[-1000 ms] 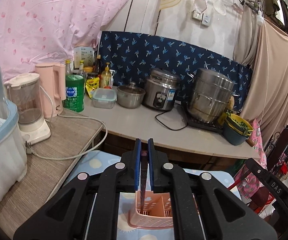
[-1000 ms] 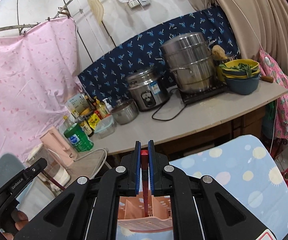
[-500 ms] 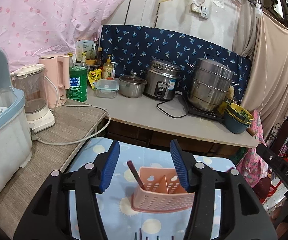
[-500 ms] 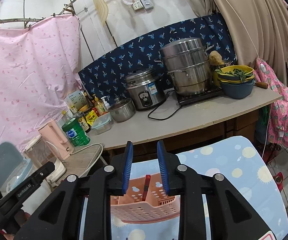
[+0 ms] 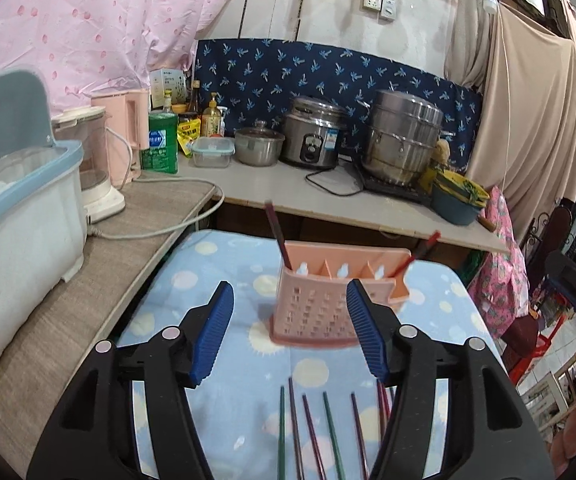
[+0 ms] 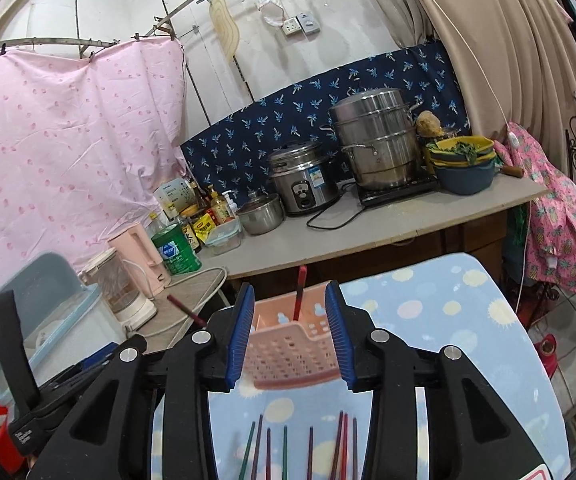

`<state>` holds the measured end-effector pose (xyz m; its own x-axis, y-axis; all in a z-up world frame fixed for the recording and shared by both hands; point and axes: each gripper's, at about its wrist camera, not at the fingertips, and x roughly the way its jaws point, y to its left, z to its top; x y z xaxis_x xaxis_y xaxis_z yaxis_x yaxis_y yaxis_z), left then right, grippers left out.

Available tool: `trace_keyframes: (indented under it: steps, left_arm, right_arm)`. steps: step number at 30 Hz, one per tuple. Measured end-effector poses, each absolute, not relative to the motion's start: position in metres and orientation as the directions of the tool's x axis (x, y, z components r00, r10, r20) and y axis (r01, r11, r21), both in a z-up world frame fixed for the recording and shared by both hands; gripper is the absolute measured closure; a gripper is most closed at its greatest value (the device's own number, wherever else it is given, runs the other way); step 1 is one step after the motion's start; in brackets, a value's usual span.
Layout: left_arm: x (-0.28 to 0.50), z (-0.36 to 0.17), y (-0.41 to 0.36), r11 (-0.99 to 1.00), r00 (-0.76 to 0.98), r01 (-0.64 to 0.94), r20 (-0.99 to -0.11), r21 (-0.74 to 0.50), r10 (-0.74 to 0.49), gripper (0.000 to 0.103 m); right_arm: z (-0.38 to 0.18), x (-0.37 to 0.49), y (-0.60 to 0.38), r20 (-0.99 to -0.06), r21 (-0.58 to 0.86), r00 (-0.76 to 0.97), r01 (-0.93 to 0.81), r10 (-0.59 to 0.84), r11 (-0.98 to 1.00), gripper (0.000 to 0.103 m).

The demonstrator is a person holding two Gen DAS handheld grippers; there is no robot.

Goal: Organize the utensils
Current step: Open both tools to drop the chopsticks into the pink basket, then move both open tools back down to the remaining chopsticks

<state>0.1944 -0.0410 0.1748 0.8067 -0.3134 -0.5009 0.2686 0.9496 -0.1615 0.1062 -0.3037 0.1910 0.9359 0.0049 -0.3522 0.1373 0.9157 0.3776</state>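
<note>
Chopsticks lying loose in a row on the table at 6 o'clock, near the camera; two more already standing in the pink basket ahead at 12 o'clock: a dark one leaning at the basket's 9 o'clock end, a red one tilted out at its 3 o'clock end.

Left hand-held gripper spread wide, holding nothing, jaws framing the basket without touching it. Right hand-held gripper also parted and empty, somewhat narrower, hanging above the loose chopsticks with the basket between its blue pads in view.

Likely next step: picking another stick from the row. Best done by dropping low toward 6 o'clock, lining the jaws across a single stick rather than along it, choosing one apart from its neighbours, and closing near the upper third so the tip hangs straight for the basket slot. Risk: pinching two crowded sticks at the right side together, or rolling one off the cloth.
</note>
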Motion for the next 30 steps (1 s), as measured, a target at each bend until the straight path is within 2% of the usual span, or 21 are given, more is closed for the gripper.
trace_keyframes:
  steps: [11,30]
  left_arm:
    - [0.141,0.132,-0.02,0.957,0.781,0.249,-0.553,-0.151,-0.291,0.047]
    - [0.086,0.076,-0.009,0.96,0.713,0.245,-0.646,-0.135,-0.273,0.047]
  right_arm:
    - [0.146,0.05,-0.298,-0.435,0.355,0.9,0.203,-0.031,0.913,0.066]
    - [0.079,0.004,-0.271,-0.562,0.273,0.826,0.233,-0.042,0.934,0.066]
